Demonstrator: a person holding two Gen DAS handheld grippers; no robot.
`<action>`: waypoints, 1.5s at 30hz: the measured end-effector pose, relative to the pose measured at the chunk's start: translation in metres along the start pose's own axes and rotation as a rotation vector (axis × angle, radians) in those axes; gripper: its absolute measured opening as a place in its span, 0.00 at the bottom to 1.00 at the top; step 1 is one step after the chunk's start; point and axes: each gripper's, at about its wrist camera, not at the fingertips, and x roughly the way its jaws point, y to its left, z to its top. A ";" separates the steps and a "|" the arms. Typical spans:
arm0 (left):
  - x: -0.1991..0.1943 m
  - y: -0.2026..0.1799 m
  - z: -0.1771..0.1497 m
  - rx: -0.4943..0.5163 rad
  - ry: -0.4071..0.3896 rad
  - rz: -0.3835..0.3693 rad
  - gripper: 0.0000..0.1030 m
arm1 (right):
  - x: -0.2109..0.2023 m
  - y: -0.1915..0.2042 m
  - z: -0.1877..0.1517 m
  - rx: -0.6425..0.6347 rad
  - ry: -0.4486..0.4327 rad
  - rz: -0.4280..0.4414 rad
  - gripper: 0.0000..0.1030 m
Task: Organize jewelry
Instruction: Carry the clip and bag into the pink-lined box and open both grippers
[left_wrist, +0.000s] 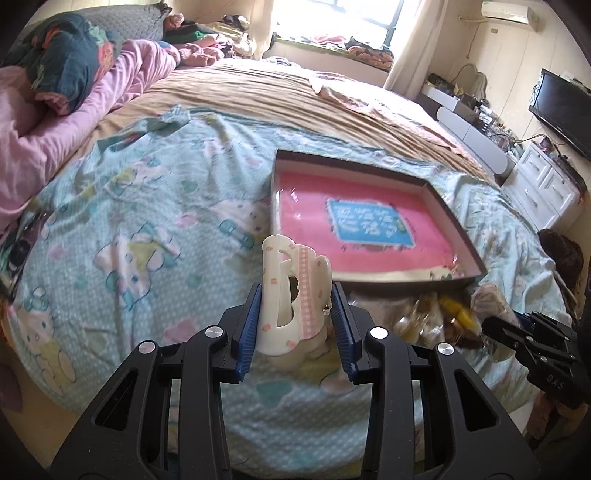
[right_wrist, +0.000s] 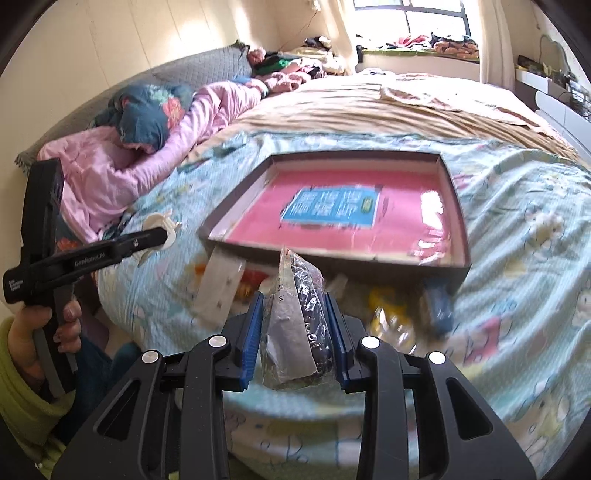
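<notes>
Left gripper (left_wrist: 297, 310) clamped on a cream-white plastic hair claw clip with pink checked band (left_wrist: 291, 295), blue pads pressed against both flanks, clip standing upright above the cartoon-print pale blue bedspread (left_wrist: 129, 221). Right gripper (right_wrist: 294, 321) closed around a crinkly clear plastic bag of dark beads with a grey card insert (right_wrist: 295, 321), bag squeezed between the pads. Shallow dark-rimmed cardboard box lid with pink lining and blue label (left_wrist: 458, 229) lying flat on the bed at about one o'clock in the left view, dead ahead at twelve in the right view. Loose heap of yellow and clear-wrapped trinkets (left_wrist: 443, 314) just beside the near rim, at about three o'clock.

Best handled one at a time, probably: clip carried over the near rim, lowered onto the pink floor toward the nine o'clock side, then released. Bag kept toward three o'clock, well apart from the clip. Worth watching: slippery film, risk of the bag sliding out.
</notes>
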 end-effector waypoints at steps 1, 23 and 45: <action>0.001 -0.003 0.003 0.000 -0.004 -0.006 0.28 | 0.000 -0.002 0.003 0.001 -0.005 -0.004 0.30; 0.054 -0.041 0.057 -0.005 -0.017 -0.088 0.28 | 0.005 -0.061 0.056 0.081 -0.120 -0.109 0.30; 0.118 -0.040 0.042 0.069 0.104 -0.055 0.28 | 0.074 -0.082 0.068 0.137 0.004 -0.147 0.30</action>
